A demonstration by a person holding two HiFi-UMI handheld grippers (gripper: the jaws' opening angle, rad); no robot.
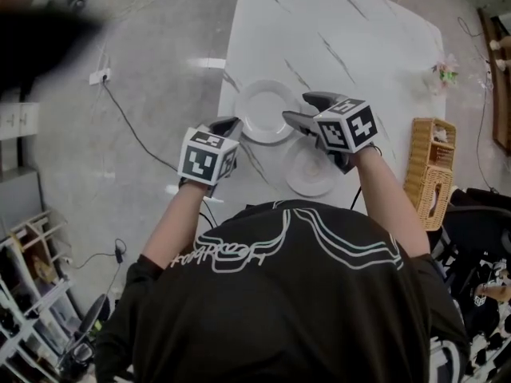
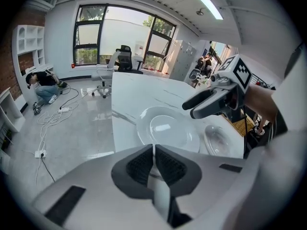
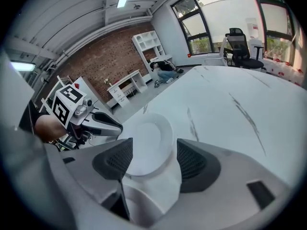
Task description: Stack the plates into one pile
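Note:
A large white plate (image 1: pixel 263 112) lies near the left edge of the white marble table (image 1: pixel 359 46). A smaller white plate (image 1: pixel 310 170) sits just behind it, closer to me. My right gripper (image 1: pixel 306 108) is open and hovers over the large plate's right rim. In the right gripper view the large plate (image 3: pixel 146 140) shows between the spread pads (image 3: pixel 196 162). My left gripper (image 1: pixel 230 124) is shut on nothing at the plate's left rim. The left gripper view has the large plate (image 2: pixel 168 131) just beyond the closed jaws, with the small plate (image 2: pixel 218 139) to its right.
A wicker basket (image 1: pixel 431 170) stands at the table's right edge, and a small bunch of flowers (image 1: pixel 445 72) lies farther back. Cables (image 1: pixel 128 126) run over the floor to the left. An office chair (image 2: pixel 122 57) and a crouching person (image 2: pixel 43 83) are beyond the table.

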